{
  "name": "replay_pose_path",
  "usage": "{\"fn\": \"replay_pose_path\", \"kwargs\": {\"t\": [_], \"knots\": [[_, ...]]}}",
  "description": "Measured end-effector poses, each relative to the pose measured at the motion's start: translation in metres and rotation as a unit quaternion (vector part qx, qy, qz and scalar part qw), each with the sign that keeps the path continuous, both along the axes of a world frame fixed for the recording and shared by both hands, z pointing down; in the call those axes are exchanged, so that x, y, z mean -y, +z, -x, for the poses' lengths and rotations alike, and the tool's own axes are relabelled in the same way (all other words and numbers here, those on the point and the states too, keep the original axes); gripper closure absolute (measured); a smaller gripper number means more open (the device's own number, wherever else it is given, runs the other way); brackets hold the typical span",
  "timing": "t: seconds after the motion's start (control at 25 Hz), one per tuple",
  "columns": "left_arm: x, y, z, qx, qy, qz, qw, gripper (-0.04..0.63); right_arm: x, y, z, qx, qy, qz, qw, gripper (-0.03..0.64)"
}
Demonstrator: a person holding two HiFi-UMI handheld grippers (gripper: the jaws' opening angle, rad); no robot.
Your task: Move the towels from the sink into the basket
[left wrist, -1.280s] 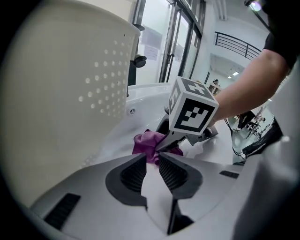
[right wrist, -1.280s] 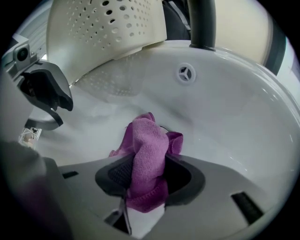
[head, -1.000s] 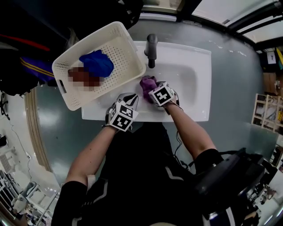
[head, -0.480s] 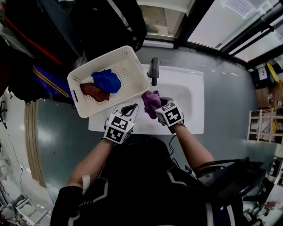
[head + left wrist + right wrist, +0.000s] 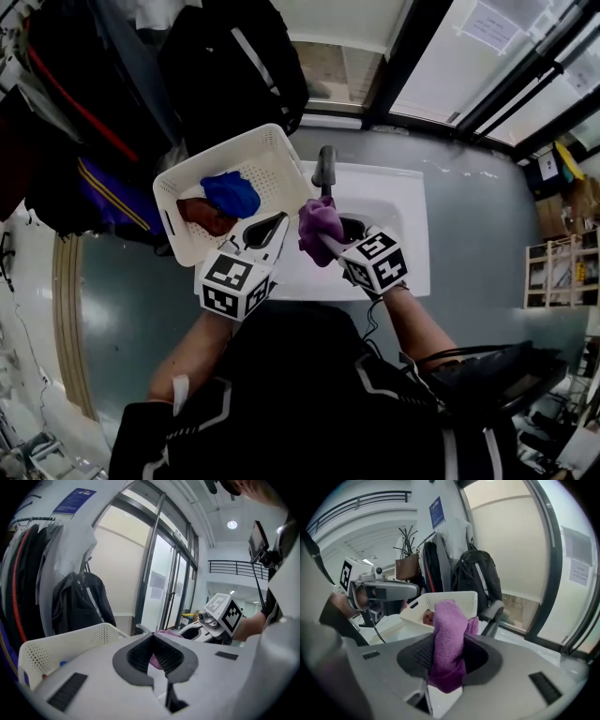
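Pretty sure I'm driving this in some lab or office building hall, not a home: a freestanding sink (image 5: 409, 246) on a bare grey floor (image 5: 473, 220), jackets (image 5: 234, 66) hanging up, tall glass doors (image 5: 161, 590), a mezzanine railing (image 5: 232, 567) overhead.

You're standing on a smooth grey floor (image 5: 122, 309), kinda glossy. Ahead of you is a run of tall windows (image 5: 161, 583) in dark frames, daylight coming through, and a paper notice (image 5: 580, 571) is stuck on the glass. To your left a bunch of dark coats (image 5: 234, 66) hang by a white wall (image 5: 108, 494) with a blue sign (image 5: 75, 501) up high. Through the glass you can see a round ceiling light (image 5: 232, 524) and a balcony railing (image 5: 236, 566). Wooden shelves (image 5: 558, 272) sit off to your right.
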State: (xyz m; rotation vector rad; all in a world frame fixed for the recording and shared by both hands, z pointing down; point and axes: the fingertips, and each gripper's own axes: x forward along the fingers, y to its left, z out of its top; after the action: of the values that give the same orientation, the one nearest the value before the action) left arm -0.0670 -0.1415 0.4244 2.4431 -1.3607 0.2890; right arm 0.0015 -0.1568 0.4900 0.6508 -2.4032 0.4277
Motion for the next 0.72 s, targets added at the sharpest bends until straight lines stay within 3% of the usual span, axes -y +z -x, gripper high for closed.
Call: {"fn": "replay_pose_path", "kwargs": {"t": [0.2, 0.56, 0.72], "knots": [[0.005, -0.035, 0.033, -0.003, -0.039, -0.034, 0.9987, 0.588, 0.004, -0.037, 0.031, 0.025, -0.031, -0.032, 0.999, 0.465], [0.004, -0.059, 0.098, 0.010, -0.109, -0.058, 0.9923, 0.588, 0.031, -0.064, 0.092, 0.041, -0.059, -0.067, 0.995, 0.465], [0.008, -0.054, 0.127, 0.016, -0.148, -0.054, 0.9874, 0.588, 0.053, -0.060, 0.118, 0.025, -0.057, -0.080, 0.995, 0.465]]}}
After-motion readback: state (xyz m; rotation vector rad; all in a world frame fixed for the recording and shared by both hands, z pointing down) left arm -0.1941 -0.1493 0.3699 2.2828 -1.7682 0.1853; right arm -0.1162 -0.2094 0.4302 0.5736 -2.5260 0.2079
